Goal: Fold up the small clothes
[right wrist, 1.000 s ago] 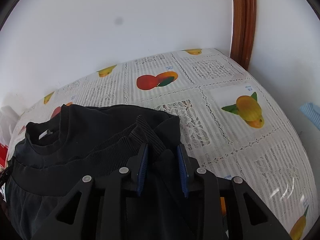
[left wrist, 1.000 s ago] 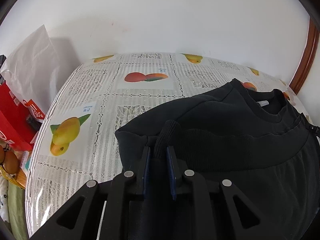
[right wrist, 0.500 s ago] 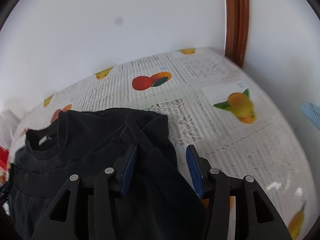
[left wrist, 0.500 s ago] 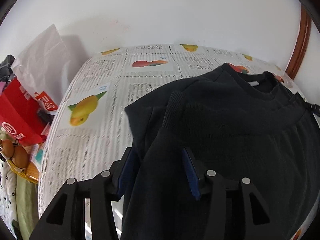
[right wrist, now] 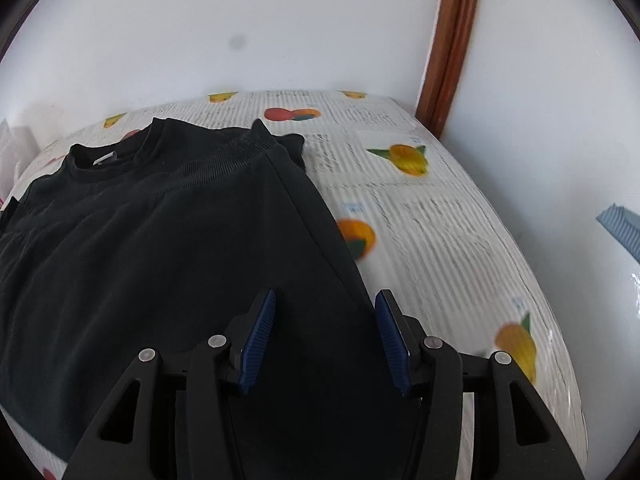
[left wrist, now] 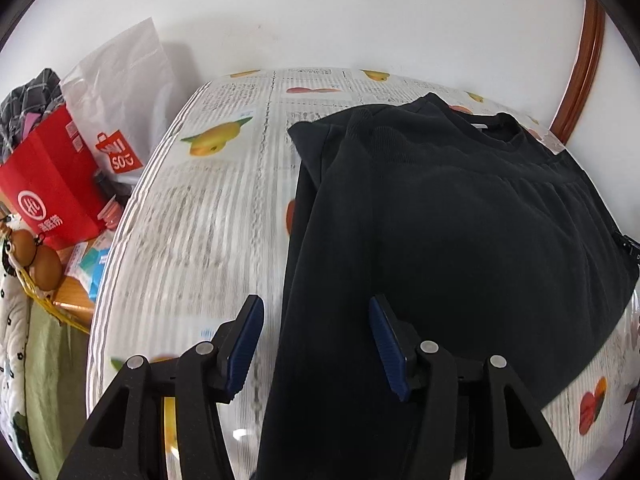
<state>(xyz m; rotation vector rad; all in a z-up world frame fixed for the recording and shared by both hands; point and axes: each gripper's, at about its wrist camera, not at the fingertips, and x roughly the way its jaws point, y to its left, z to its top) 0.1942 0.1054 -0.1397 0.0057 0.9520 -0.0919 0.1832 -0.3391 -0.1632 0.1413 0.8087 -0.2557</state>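
A black sweatshirt (left wrist: pixel 460 216) lies on the table, its hem folded up toward the collar; it also shows in the right wrist view (right wrist: pixel 160 240). My left gripper (left wrist: pixel 316 344) is open and empty above the garment's left folded edge, with blue pads (left wrist: pixel 244 344) wide apart. My right gripper (right wrist: pixel 326 340) is open and empty above the garment's right folded edge. The ribbed hem (right wrist: pixel 224 156) lies just below the collar (right wrist: pixel 104 156).
The table carries a fruit-print tablecloth (left wrist: pixel 200 220) that also shows in the right wrist view (right wrist: pixel 432 232). A red bag (left wrist: pixel 48 184) and a white plastic bag (left wrist: pixel 120 92) stand left of the table. A white wall and a wooden frame (right wrist: pixel 452 44) are behind.
Both grippers were shut on the sweatshirt's hem, then opened and let it go. Both have pulled back and up from the folded edge.
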